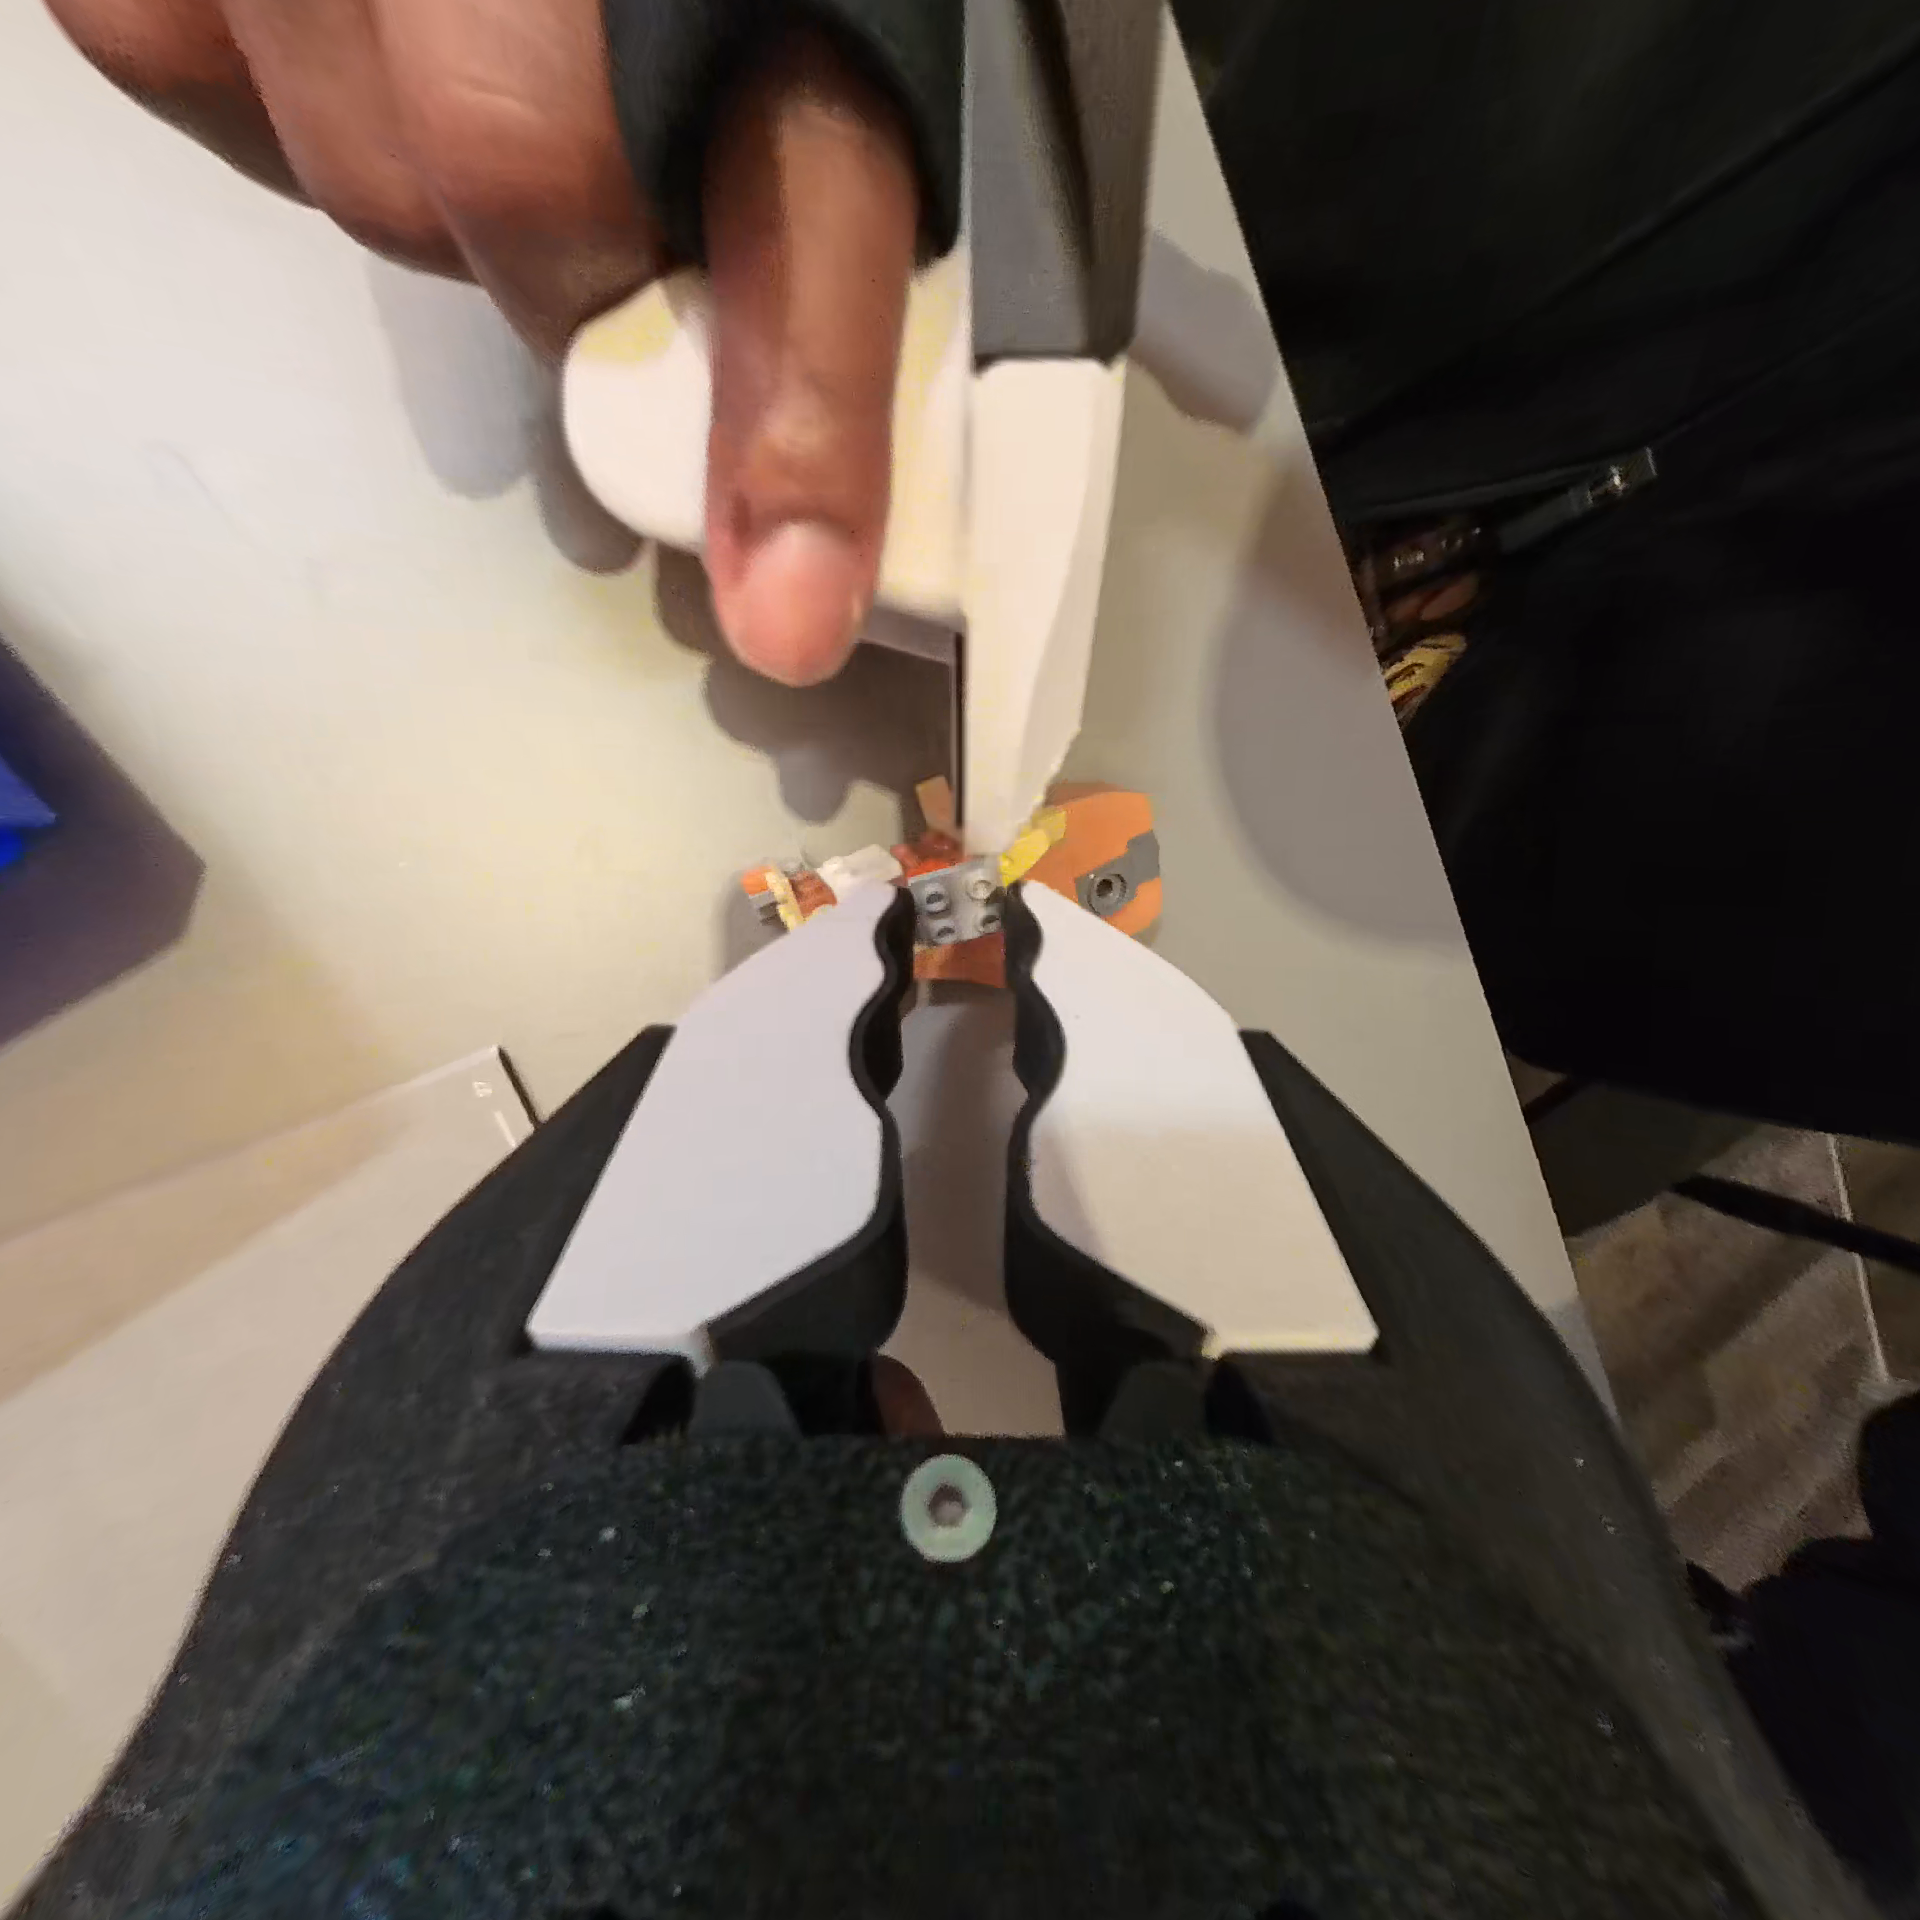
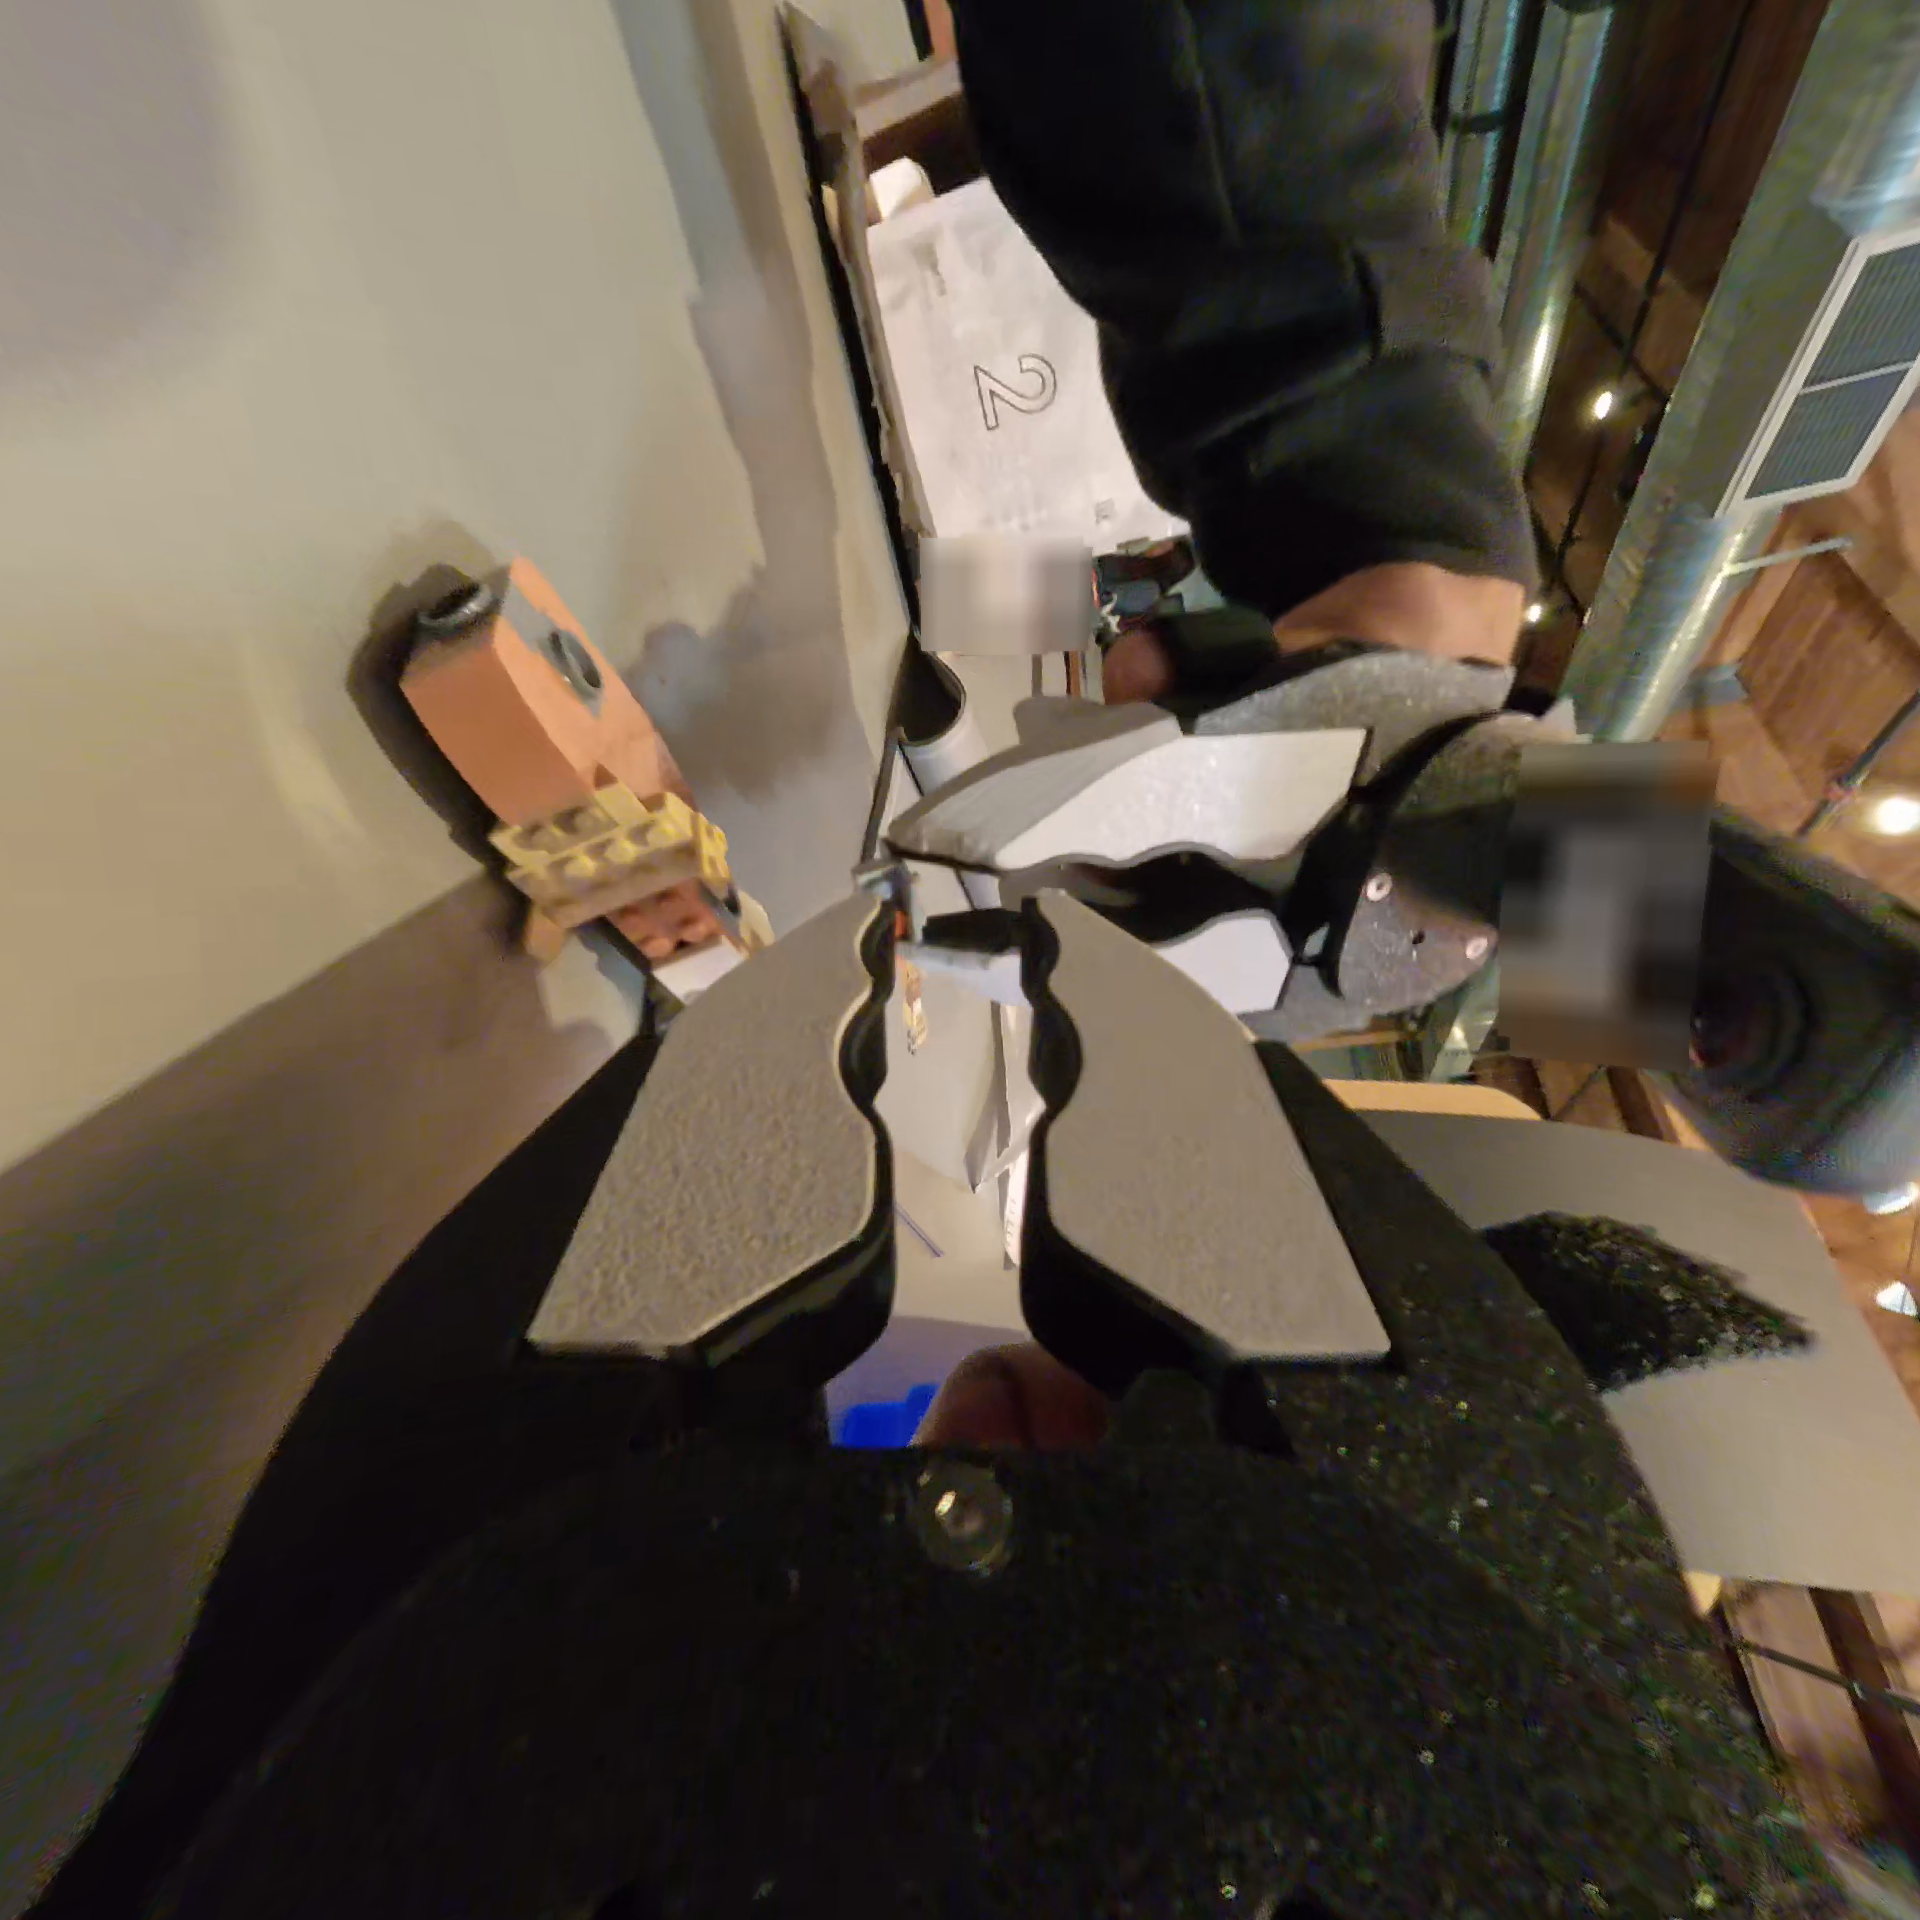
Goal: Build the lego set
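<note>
The fingers of the left gripper (image 1: 958, 906) stand narrowly apart and pinch a small grey studded piece (image 1: 958, 902) at their very tips; this piece sits on the orange-brown lego model (image 1: 1091, 862), which rests on the white table (image 1: 364, 644) directly ahead of the tips. To the left of the fingertips the model carries white, tan and orange bits; to the right it widens into an orange body with a grey round-holed part. From above, a white finger of the right gripper (image 1: 1023, 665) comes down so that its tip touches the model just beyond the grey piece, with a person's hand (image 1: 582, 208) wrapped around that tool. In the right wrist view, the right gripper (image 2: 956, 920) has its fingers a small way open; something small and thin lies at the left fingertip, but whether it is gripped cannot be told. The model's orange body and tan studded plates (image 2: 608, 842) lie ahead and to the left of these fingers, and the left gripper's white fingers (image 2: 1143, 810) reach in from the right, meeting the tips.
</note>
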The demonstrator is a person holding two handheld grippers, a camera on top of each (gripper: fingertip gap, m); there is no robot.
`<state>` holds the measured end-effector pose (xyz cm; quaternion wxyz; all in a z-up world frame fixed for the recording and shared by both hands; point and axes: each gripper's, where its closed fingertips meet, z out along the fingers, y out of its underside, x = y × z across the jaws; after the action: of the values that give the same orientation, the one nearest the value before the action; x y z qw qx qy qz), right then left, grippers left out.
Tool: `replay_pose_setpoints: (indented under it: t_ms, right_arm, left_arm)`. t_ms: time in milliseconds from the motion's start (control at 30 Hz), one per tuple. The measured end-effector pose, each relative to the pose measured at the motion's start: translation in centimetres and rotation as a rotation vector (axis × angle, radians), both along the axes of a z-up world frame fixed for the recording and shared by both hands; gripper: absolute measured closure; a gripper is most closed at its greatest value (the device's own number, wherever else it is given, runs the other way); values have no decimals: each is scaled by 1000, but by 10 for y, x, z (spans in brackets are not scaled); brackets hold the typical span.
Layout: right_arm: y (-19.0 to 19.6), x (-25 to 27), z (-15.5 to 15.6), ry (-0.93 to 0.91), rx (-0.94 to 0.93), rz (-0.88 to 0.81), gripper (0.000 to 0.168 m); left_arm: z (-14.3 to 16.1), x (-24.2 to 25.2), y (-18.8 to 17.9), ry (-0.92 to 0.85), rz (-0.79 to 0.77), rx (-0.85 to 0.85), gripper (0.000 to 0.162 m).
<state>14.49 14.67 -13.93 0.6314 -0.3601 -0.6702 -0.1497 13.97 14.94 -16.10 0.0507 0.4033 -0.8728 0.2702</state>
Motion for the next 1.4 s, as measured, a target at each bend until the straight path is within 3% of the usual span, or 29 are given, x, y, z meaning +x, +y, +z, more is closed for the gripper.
replay_pose_setpoints:
  t_ms: [500,800,1133,1400]
  right_arm:
    - [-4,-6,-16,-76,-47,19,165]
    - [-1,-5,-17,-76,-14,3,167]
    - [8,6,-11,-55,50,-40,167]
    - [16,11,-23,-66,49,-49,167]
  left_arm:
    - [-6,-2,-8,86,-89,16,146]
    - [-6,0,-5,84,-70,21,146]
    - [4,0,19,-170,185,-18,141]
    - [-20,0,26,-458,378,-65,141]
